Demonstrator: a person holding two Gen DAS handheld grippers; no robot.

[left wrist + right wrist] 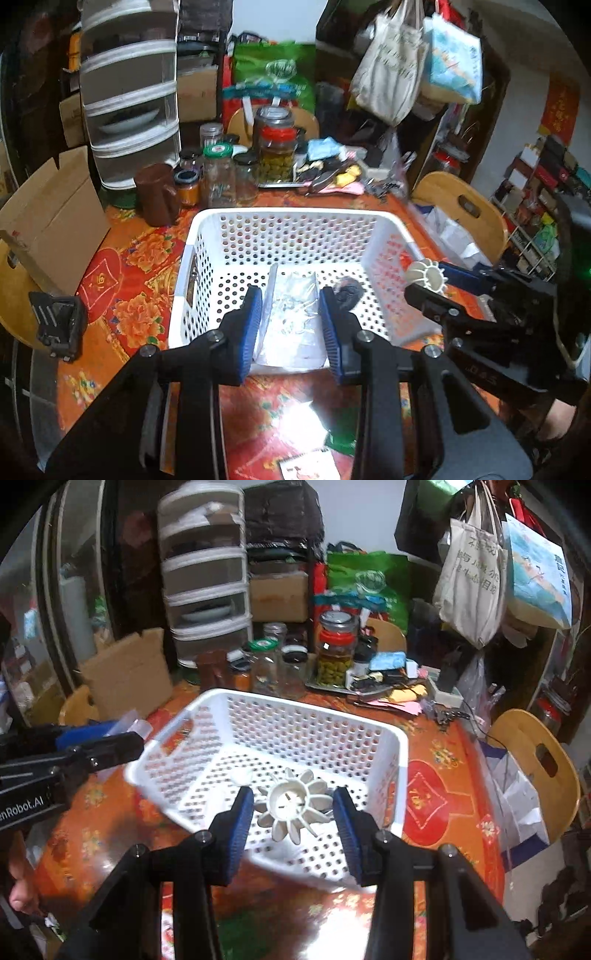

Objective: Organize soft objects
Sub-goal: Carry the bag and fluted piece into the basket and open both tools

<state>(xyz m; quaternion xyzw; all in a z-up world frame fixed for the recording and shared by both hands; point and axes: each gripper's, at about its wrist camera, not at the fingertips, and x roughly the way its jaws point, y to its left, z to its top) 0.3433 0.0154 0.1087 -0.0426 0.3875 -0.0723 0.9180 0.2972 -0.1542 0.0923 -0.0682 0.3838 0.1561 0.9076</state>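
- Left wrist view: my left gripper [290, 317] has its blue pads pressed onto a clear plastic packet [291, 325]; the film spans the gap from pad to pad, so I read it as clamped.
- I judge the packet light, limp and slippery. It crumples wherever pinched, so a grip across its middle fold looks safest.
- Beyond those jaws sits the white perforated basket [295, 236], with the packet hanging over its near rim.
- Right of the jaws, my right gripper [436, 284] comes in from the side holding a cream petal-shaped piece [424, 275].
- In the right wrist view, my right gripper [293, 808] is closed on that cream petal-shaped piece [291, 805], the pads at its outer petals, above the basket [295, 731] floor.
- It looks light and springy; whether it is rubbery or stiff I cannot tell. The hub seems the firmer hold.
- Hard to make out: glare whitens the packet, so its contents are unreadable; a dark object [347, 291] in the basket past the left jaws is half hidden.
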